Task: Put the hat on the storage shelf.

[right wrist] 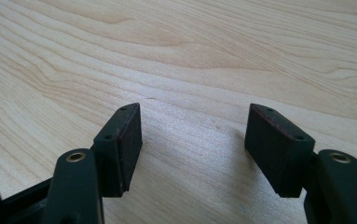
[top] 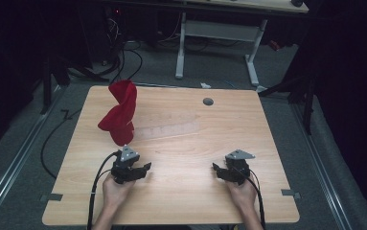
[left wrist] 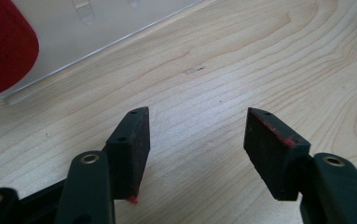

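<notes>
Both claws sit low over the worktop [top: 181,182], left claw [top: 140,171] and right claw [top: 219,170], jaws apart and empty. Ahead of the left claw, slightly to its left, a red cloth [top: 120,114] stands draped on a clear rack [top: 171,127]. Likely risk: a careless grab drags the near-invisible rack along.

A person's two hands rest on a wooden desk [top: 181,201], each holding a black claw. The left claw [top: 145,168] and right claw [top: 215,167] point toward each other, jaws apart and empty. Just beyond the left claw, a red cloth [top: 120,112] stands upright beside a clear plastic tray [top: 169,127].
</notes>
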{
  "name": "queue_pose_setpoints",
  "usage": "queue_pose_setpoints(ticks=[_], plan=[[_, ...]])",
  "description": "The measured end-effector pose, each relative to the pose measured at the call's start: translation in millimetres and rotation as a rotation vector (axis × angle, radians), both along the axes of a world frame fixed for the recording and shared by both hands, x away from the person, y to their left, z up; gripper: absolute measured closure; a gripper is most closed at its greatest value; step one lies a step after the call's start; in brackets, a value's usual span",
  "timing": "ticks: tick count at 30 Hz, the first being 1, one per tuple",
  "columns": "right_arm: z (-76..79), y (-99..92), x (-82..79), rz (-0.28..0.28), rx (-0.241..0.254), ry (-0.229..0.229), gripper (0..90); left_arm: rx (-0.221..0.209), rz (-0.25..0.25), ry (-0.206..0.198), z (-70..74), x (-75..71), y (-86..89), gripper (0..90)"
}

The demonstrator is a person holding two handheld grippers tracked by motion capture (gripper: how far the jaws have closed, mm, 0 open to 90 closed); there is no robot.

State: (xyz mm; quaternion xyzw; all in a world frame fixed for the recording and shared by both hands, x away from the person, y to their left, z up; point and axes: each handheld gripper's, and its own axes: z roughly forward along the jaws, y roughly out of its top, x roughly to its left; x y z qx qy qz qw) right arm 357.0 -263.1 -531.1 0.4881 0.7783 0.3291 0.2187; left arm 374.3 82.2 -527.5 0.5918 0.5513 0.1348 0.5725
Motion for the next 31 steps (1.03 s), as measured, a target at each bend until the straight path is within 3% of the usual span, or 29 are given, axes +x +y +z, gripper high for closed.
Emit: queue_pose_setpoints(ticks=[20, 31], plan=[[0.0, -0.2, 0.1, 0.003, -0.001, -0.001, 36.7, 0.1, 0.012, 0.006, -15.8, 4.5, -6.3, 35.3], [0.0, 0.0, 0.0, 0.0, 0.0, 0.0, 36.6, 0.094, -0.002, -0.002, -17.2, 4.4, -7.8, 30.9]])
